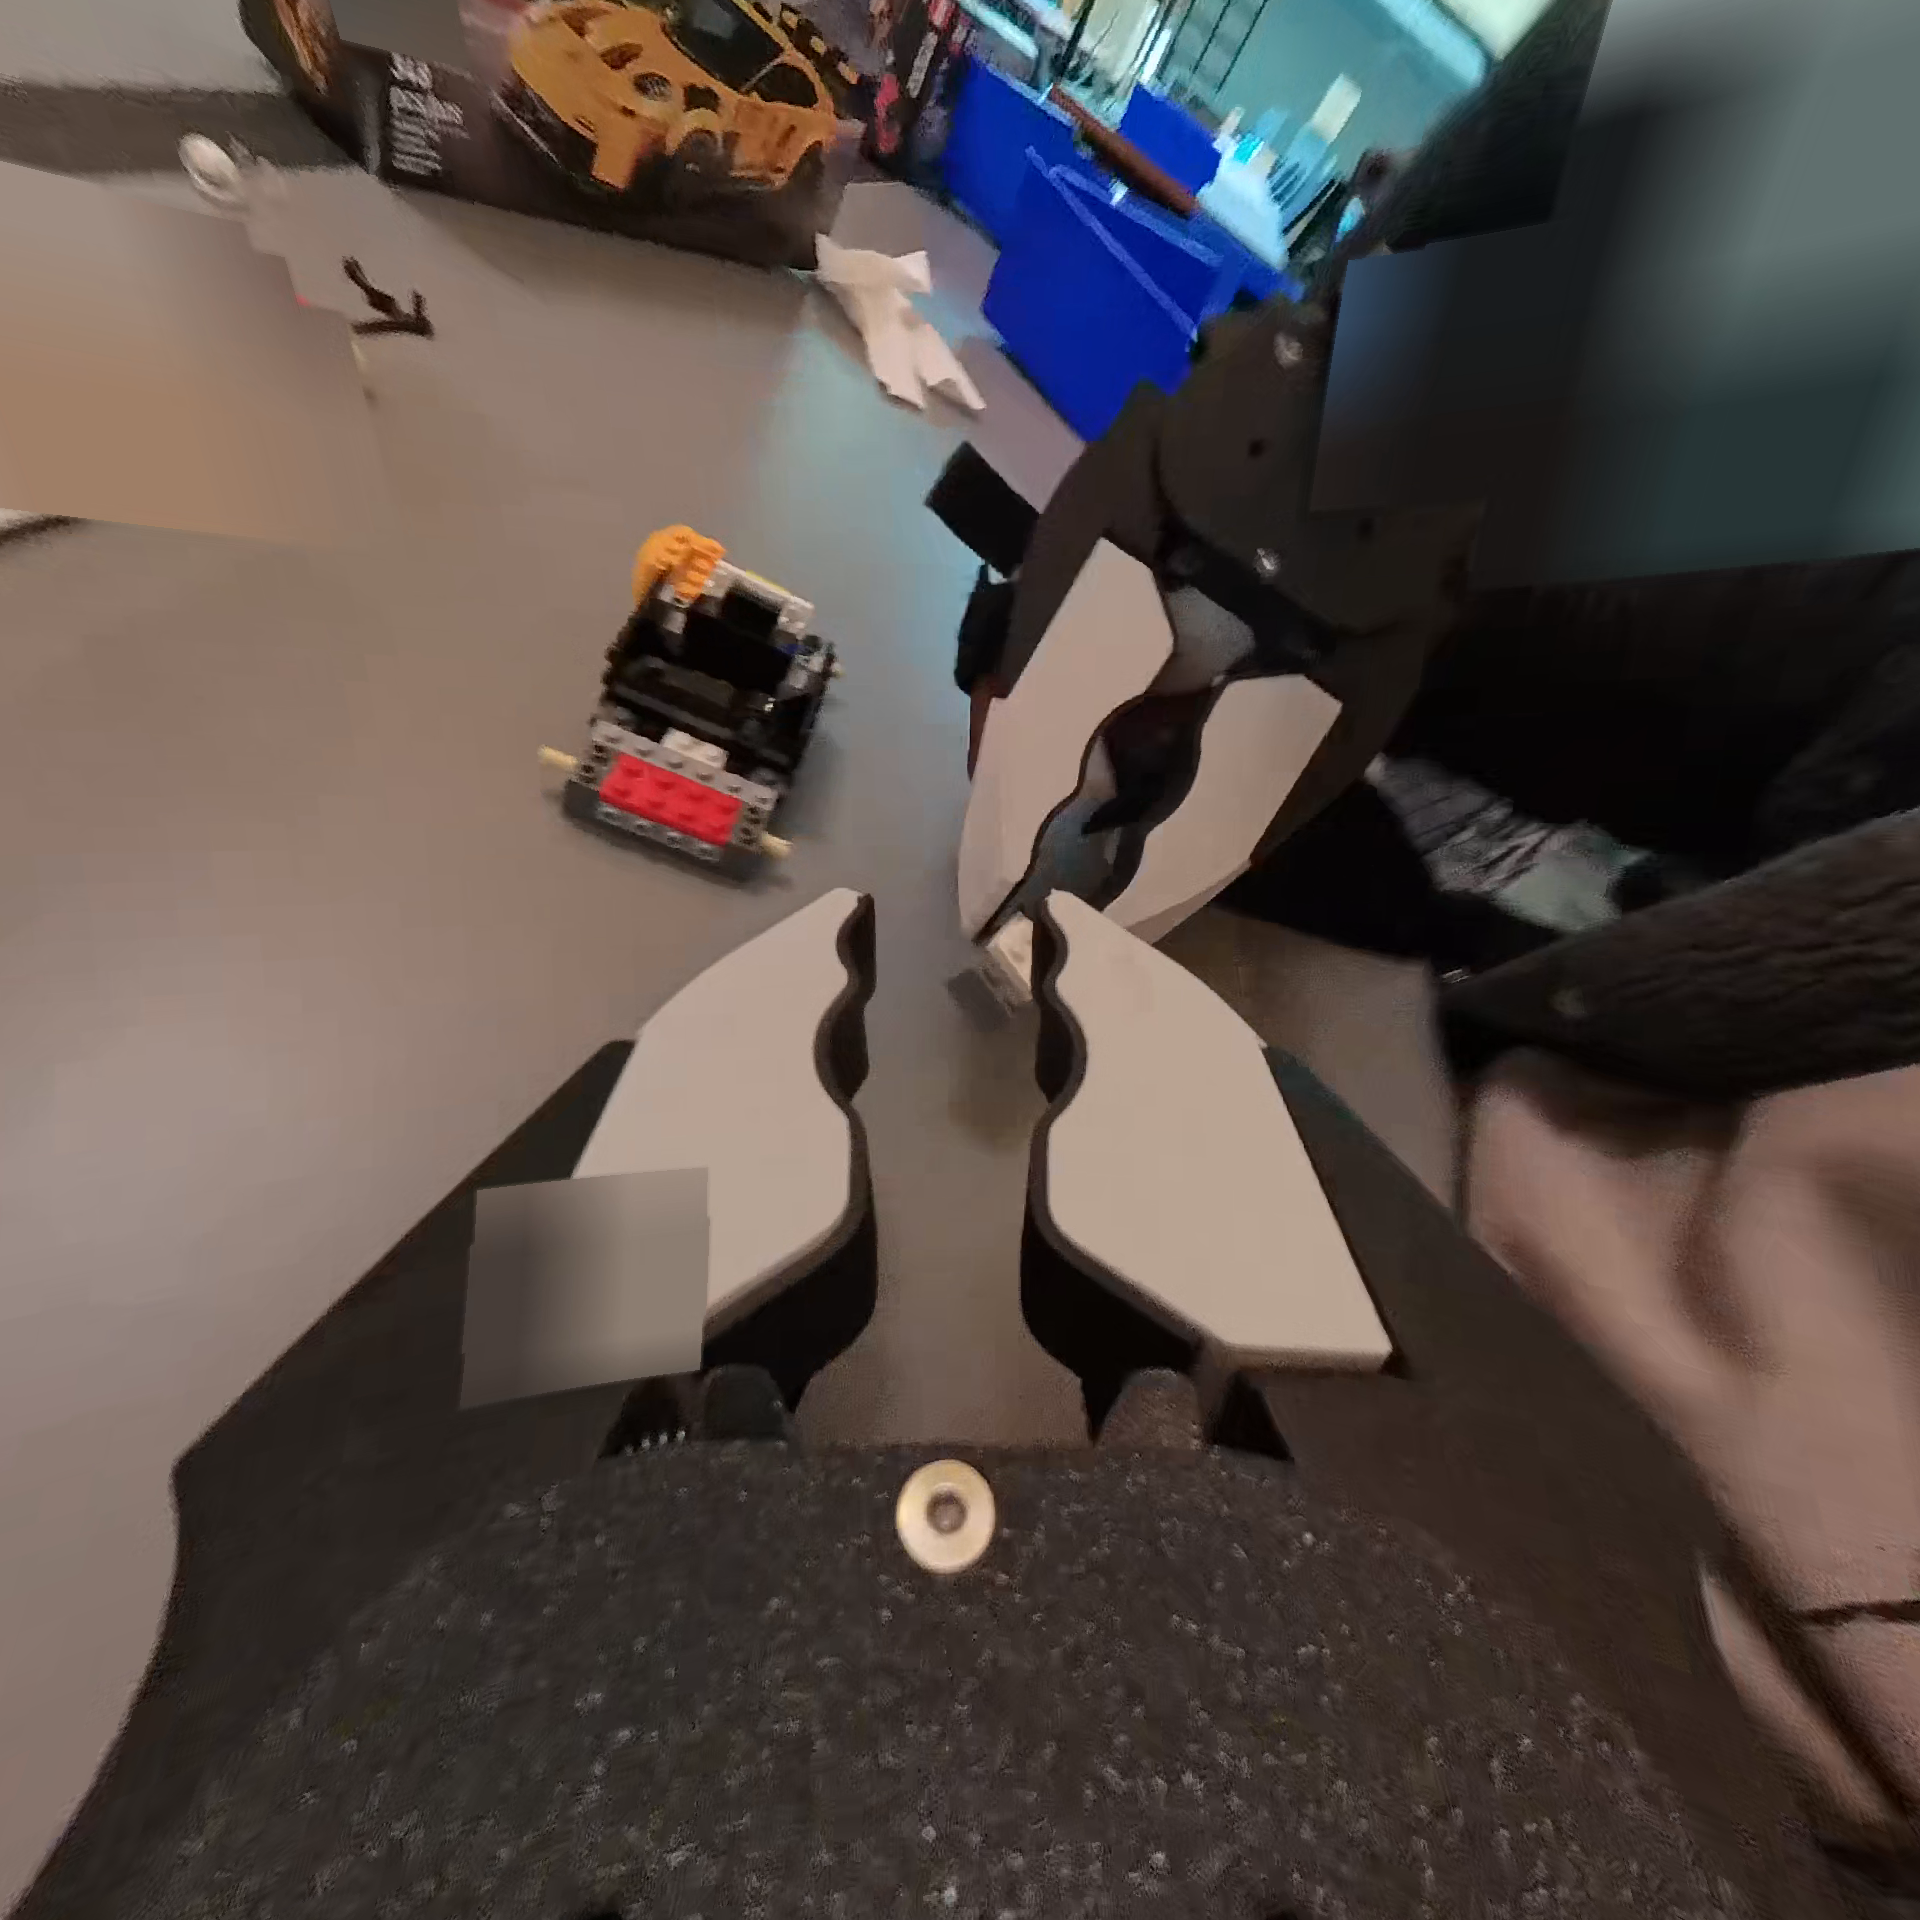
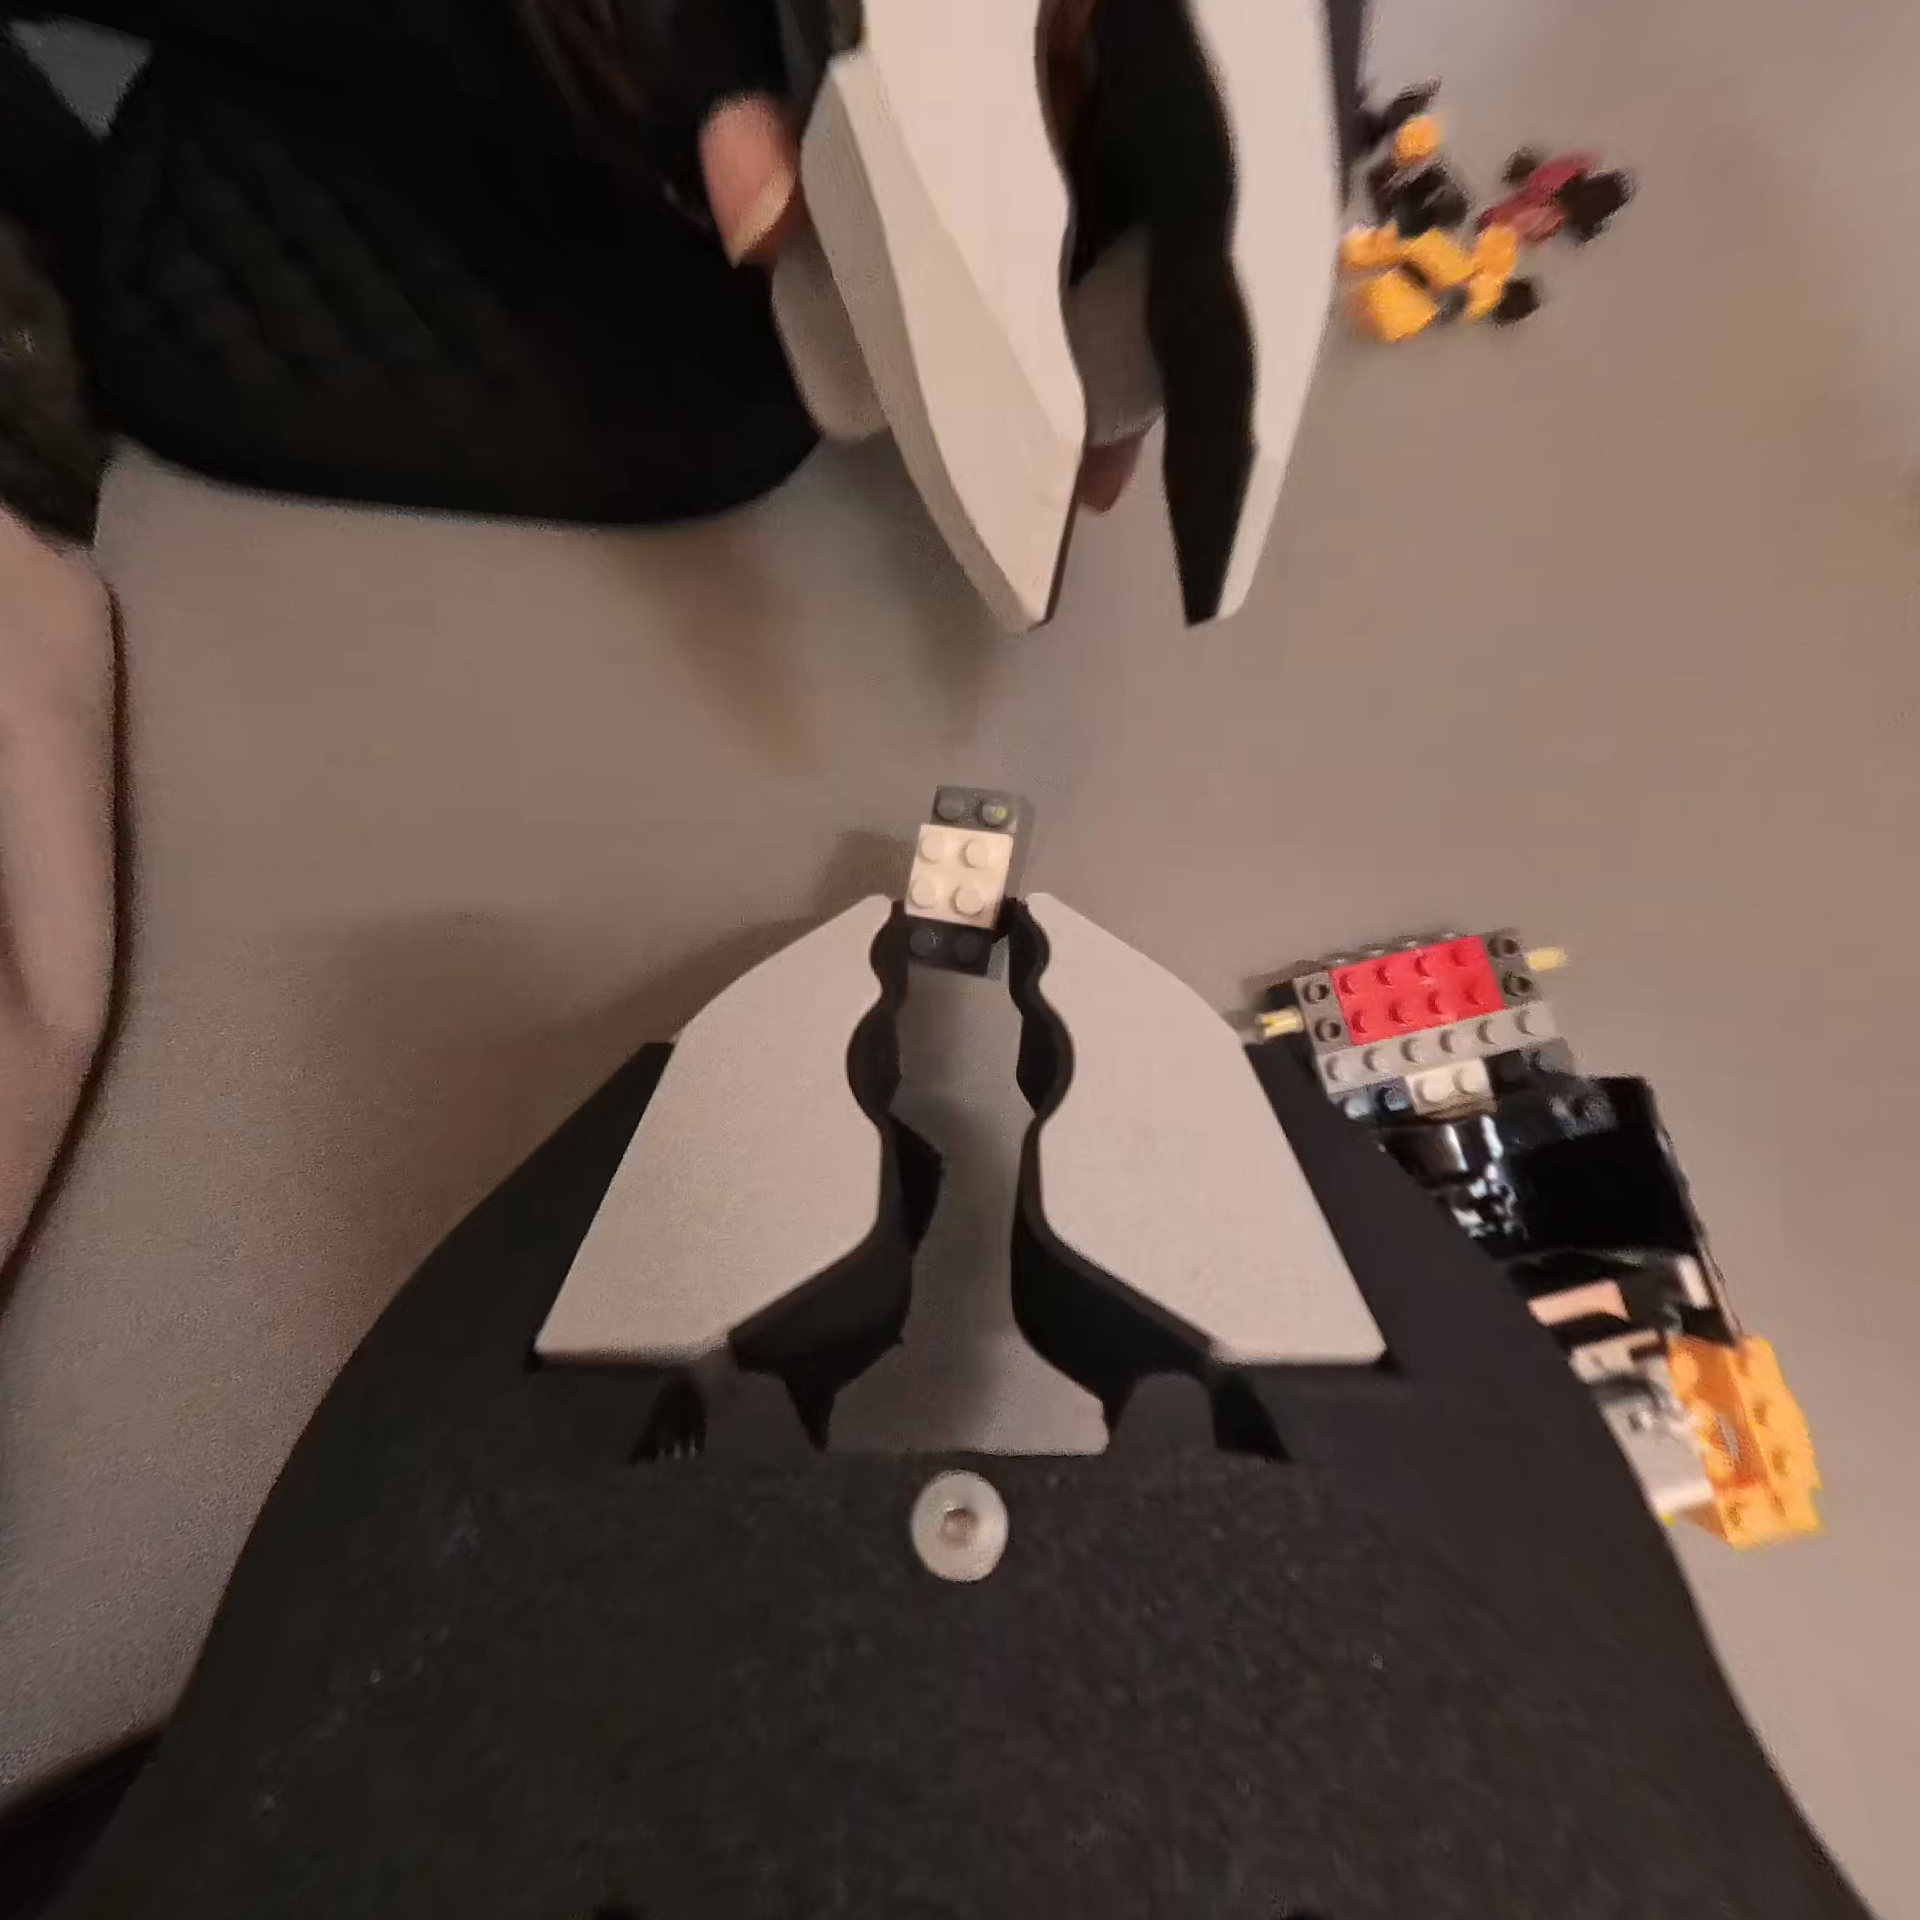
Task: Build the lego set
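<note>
Two grippers. Right gripper jaws pinch one small brick stack, white plate on dark grey, at table. Left gripper jaws narrow-gapped, empty. One half-built car near.

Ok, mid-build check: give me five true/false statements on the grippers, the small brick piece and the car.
1. The right gripper pinches the small grey-and-white piece at its tips. True.
2. The left gripper also holds a brick. False: its fingers stand apart with nothing between them.
3. The half-built car has a red plate at one end. True.
4. The small piece is already attached to the car. False: it sits apart from the car, in the right gripper.
5. The box pictures a blue car. False: the car on it is yellow.
</note>
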Demonstrator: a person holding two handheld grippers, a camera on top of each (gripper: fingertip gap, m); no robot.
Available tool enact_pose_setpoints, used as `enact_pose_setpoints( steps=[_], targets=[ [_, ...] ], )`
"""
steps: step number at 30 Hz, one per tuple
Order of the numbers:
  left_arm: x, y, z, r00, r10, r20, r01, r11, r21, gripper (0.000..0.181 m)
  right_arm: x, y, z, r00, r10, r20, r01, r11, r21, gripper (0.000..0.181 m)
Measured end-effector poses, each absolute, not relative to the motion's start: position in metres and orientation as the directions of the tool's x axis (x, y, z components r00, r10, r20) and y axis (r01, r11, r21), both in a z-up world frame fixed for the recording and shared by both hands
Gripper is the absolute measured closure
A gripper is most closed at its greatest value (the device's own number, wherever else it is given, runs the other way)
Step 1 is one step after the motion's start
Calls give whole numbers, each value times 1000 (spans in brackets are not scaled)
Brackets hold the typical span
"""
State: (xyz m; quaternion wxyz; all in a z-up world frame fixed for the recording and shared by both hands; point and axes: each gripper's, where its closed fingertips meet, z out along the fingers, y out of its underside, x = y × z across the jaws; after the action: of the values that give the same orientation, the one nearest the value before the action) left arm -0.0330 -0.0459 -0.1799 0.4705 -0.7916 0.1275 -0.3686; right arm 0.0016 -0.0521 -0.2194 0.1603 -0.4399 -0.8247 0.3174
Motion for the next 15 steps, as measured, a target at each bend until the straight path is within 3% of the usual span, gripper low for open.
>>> enact_pose_setpoints(
  steps=[1, 7, 11, 15],
  targets=[
    [-35, -45, -182, 725, -554, 409, 101, -502, -859, 156, 3, -51, -226, -595, 803, -31, 630, 442, -639, 163],
    [-48, -40, -181, 824, -532, 193, -26, -377, -926, 163, 6, -44, -251, -715, 695, -72, 627, 593, -506, 161],
    [-55, -37, -181, 849, -500, 169, -27, -362, -932, 163, -1, -42, -245, -688, 725, -3, 600, 567, -564, 154],
    [-73, -29, -168, 906, -408, 110, -16, -294, -956, 167, -12, -35, -202, -552, 830, 74, 513, 408, -755, 149]
  ],
)
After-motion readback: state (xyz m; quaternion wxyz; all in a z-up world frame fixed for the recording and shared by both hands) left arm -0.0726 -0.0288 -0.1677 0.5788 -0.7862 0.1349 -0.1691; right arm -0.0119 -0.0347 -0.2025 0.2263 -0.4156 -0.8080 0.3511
